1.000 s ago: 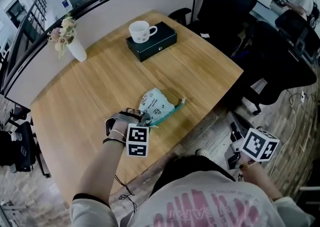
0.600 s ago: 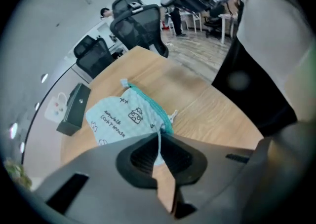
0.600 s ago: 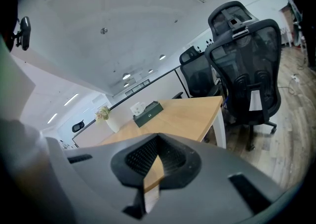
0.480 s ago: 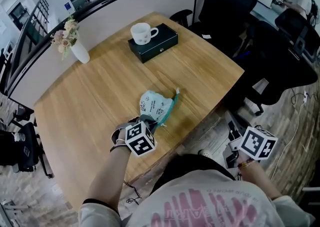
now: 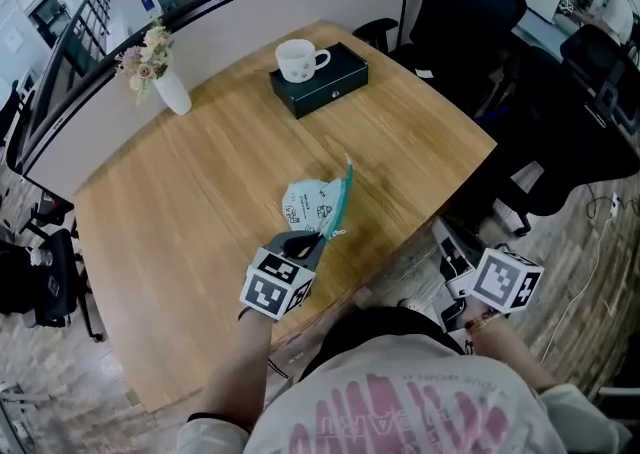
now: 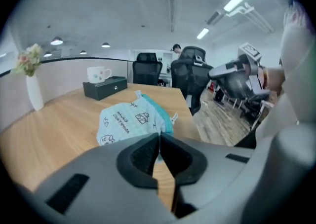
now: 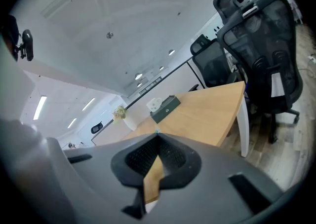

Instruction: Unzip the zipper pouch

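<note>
- Surface (image 5: 200, 192): light wood, with a black box (image 5: 322, 82) standing near its far edge. All positions below are given from that box.
- Zipper pouch (image 5: 308, 204): pale blue-green with small printed drawings. It is on the surface well apart from the box, on the side nearer to me and close to the near edge. Its teal zipper edge (image 5: 341, 198) is turned up and points back toward the box.
- A small pale tab (image 6: 174, 118) hangs at the near end of that teal edge. I cannot tell whether it is the pull.
- My left tongs (image 5: 303, 241): these are nearer to me than the box, at the pouch's near corner. The jaws have just been closing, and in the left gripper view they are narrowed to a slit pinching the pouch's near edge (image 6: 129, 118).
- My right tongs (image 7: 157, 136): the jaws are pressed together with nothing between them. In the head view these tongs (image 5: 445, 242) are well to the near right of the box, off the surface and over the floor, clear of the pouch.
- White mug (image 5: 300, 59): upright on top of the box.
- White vase with flowers (image 5: 165, 80): on the surface to the left of the box, well apart from it.
- Black office chair (image 5: 470, 2): off the surface, beyond and to the right of the box.
</note>
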A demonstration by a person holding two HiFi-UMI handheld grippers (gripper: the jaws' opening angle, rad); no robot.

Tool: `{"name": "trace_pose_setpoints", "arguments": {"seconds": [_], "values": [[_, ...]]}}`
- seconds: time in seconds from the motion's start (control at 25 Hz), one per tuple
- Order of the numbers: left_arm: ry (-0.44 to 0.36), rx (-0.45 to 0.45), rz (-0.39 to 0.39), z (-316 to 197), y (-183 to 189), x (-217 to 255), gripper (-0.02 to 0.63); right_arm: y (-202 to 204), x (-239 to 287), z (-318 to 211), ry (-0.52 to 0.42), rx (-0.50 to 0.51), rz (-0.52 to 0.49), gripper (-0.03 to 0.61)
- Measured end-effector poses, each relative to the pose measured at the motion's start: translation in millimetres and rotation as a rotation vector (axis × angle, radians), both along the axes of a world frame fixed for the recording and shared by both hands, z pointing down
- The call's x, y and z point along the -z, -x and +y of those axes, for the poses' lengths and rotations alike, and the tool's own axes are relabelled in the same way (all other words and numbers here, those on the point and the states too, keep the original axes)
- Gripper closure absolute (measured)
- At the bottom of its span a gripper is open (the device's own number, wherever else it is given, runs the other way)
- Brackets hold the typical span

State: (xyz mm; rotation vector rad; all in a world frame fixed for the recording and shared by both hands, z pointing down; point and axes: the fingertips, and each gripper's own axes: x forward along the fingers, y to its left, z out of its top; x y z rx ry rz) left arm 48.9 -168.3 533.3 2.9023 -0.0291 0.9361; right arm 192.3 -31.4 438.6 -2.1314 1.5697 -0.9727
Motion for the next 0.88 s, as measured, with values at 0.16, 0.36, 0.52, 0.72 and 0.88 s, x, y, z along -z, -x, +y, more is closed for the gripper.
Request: {"name": "trace_pose_setpoints", "arguments": {"seconds": [0.16,0.36,0.52,0.72,0.88], "values": [[0.111,0.120,0.144,-1.6,10.4,26.8,0.601,20.1,-2.5,-20.6,0.014,0.080,0.007,0.583],[0.120,0.191,0.206,-12.4,23.0,49.3,0.601,50.6,-3.5,-52.8,-0.013,0.201,-0.021,0.581],[0.119,0.263,0.251,-28.7,35.3,64.9,0.601,74.8,-1.5,-86.3,-0.026,0.308,-0.038,0.581],[0.135,0.362,0.304,-50.0,48.7,86.7,0.601,96.6,12.3,-132.5,-0.045,0.462,-0.041,0.581],[0.151,0.447,0.350,-64.7,55.4,103.0,0.601,108.1,18.5,-169.7,-0.051,0.595,-0.051,0.581]]}}
